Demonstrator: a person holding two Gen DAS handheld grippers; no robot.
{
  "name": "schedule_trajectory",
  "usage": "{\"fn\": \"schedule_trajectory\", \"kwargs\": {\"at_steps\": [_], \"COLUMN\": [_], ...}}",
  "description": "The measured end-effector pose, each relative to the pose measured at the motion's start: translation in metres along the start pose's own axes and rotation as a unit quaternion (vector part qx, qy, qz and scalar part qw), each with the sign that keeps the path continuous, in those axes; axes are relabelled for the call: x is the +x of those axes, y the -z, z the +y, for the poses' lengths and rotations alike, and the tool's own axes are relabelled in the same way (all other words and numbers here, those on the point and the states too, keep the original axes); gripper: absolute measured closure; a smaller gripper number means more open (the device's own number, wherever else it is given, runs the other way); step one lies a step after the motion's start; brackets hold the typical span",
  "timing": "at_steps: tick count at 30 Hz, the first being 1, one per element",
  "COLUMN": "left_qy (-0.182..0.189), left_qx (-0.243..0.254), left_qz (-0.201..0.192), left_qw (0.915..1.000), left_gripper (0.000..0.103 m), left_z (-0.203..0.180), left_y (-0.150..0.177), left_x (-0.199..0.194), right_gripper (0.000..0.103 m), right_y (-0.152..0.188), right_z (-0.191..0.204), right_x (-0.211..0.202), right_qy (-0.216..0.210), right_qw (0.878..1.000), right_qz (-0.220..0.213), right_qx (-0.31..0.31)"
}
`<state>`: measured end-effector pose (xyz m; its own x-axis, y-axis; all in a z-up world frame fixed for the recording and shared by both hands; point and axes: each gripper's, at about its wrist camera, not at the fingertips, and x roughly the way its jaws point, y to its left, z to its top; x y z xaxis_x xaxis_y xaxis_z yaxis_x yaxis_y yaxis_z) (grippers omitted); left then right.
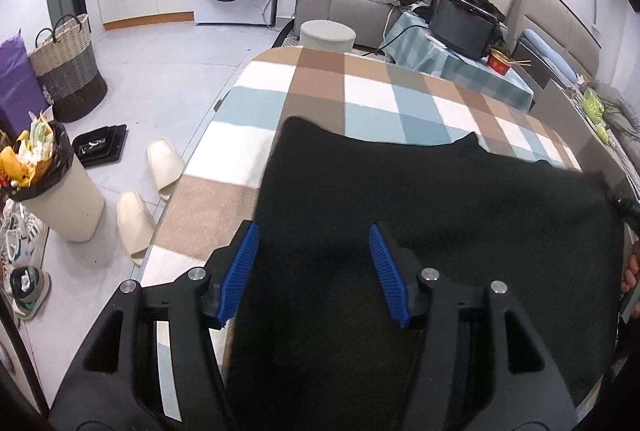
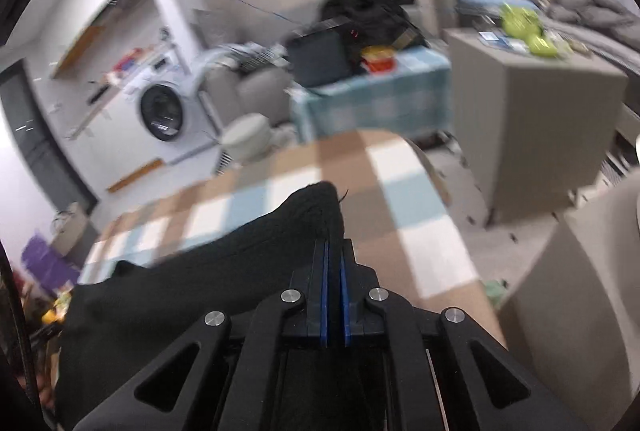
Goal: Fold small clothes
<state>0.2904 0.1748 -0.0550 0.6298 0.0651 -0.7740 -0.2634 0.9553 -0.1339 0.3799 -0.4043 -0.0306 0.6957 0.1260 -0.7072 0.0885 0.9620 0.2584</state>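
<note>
The right gripper is seen pinched tight on a corner of the black garment, a peak of the cloth standing up just past its blue pads. The corner is held lifted off the checked tablecloth, and the rest of the fabric slopes down and away to the left. This view is smeared, so it cannot be said with certainty how much cloth is caught between the pads.

The left gripper is spread wide, with nothing between its fingers; it hangs above the near part of the garment, which lies mostly flat across the cloth-covered table.

The step in hand is judged to be a fold, one corner being raised by the right side while the left is free. The next move calls for the lifted corner to be carried across onto the flat part and laid down without a bunch, the left gripper being brought down to pin or take the near edge so the garment is not dragged along the table.
</note>
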Motion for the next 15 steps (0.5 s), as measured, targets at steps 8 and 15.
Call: {"fn": "schedule_trajectory", "kwargs": {"at_steps": [8,15], "left_qy": [-0.010,0.006], "left_qx": [-0.007,0.033], "left_qz": [0.012,0.018], "left_qw": [0.9999,0.9993], "left_gripper": [0.048,0.042], "left_z": [0.008,-0.012], "left_y": [0.014,0.040], "left_x": [-0.009,-0.029], "right_gripper": [0.057,0.036], "right_y": [0.016,0.058], "right_z": [-0.008,0.001], "right_x": [-0.014,-0.061], "right_qy": [-0.005,-0.026], "right_qw": [0.999,0.997], "right_qz": [0.048,0.068], "right_qx": [0.008,-0.036]}}
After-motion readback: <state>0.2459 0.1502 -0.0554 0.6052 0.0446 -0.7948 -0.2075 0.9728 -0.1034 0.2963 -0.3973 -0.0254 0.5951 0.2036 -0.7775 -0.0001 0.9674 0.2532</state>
